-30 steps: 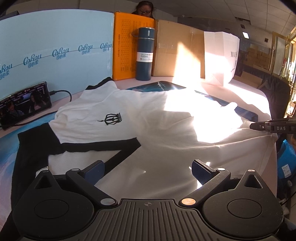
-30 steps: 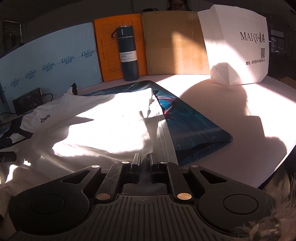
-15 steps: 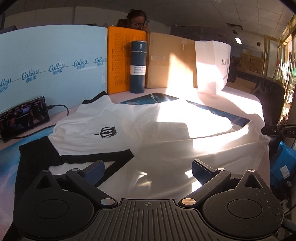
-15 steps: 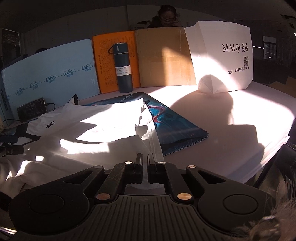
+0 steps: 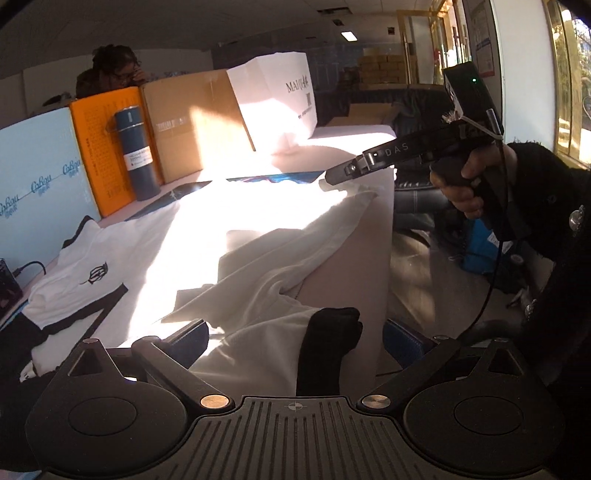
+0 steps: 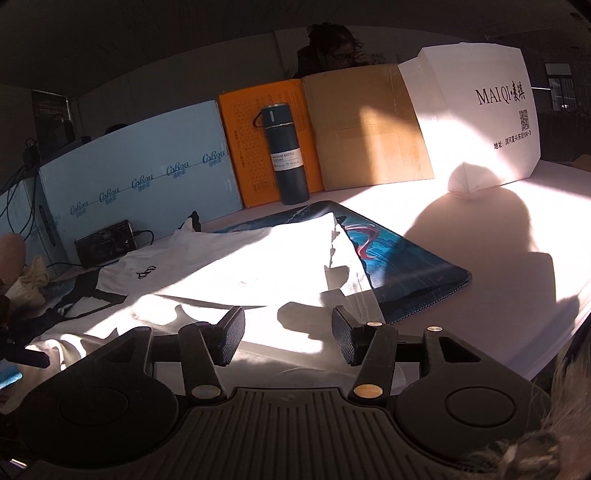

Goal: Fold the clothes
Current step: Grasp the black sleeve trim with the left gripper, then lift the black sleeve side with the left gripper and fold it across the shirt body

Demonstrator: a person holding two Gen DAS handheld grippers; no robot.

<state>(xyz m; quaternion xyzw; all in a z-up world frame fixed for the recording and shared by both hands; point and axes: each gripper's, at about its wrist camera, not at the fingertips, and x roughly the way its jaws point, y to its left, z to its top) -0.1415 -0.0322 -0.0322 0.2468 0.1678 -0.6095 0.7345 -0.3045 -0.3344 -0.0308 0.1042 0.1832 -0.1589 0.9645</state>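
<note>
Partly glare-washed shirt (image 5: 229, 236); sleeve (image 5: 325, 354) cropped

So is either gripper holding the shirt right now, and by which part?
Neither. The right gripper has just opened its jaws, releasing the white shirt hem. The left gripper is open over the cloth.

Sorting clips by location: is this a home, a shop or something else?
Probably an office or stockroom, not a home: stacked cartons by glass doors, ceiling panel light, and a table walled off with cardboard sheets.
</note>
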